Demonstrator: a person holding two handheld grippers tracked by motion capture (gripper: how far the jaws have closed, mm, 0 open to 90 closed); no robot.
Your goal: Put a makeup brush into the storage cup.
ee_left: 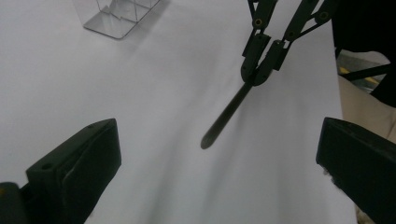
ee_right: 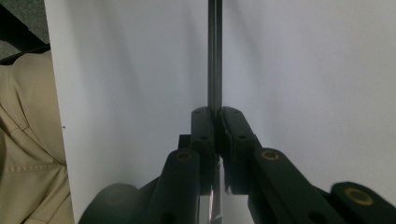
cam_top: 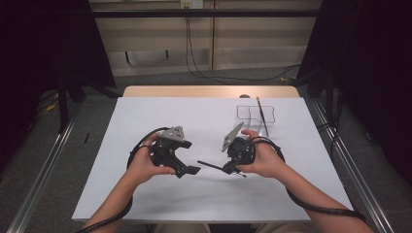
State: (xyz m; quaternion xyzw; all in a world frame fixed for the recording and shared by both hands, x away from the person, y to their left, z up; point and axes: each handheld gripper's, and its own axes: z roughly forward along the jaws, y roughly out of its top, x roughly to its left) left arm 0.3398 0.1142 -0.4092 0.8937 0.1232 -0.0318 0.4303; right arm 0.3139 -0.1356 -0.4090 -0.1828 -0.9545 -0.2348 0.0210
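Right gripper (cam_top: 228,168) fingers clamped on dark pen (cam_top: 210,166), tip pointing toward 9 o'clock above tabletop (cam_top: 145,116). Left gripper (cam_top: 187,170) fingers stood wide apart facing it. We judged handover needed straight, centred approach before closing.

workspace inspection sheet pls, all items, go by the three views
surface: white table top, bare around the hands
job's things: thin dark stick clamped at one end in the right gripper; second stick leaning in a clear compartment box
clutter: nothing seen
grippers: right gripper shut on the stick; left gripper open, nothing between its jaws
cables: one trails from each gripper along the forearm; black cables on the floor behind
surroundings: dark curtains both sides, grey floor
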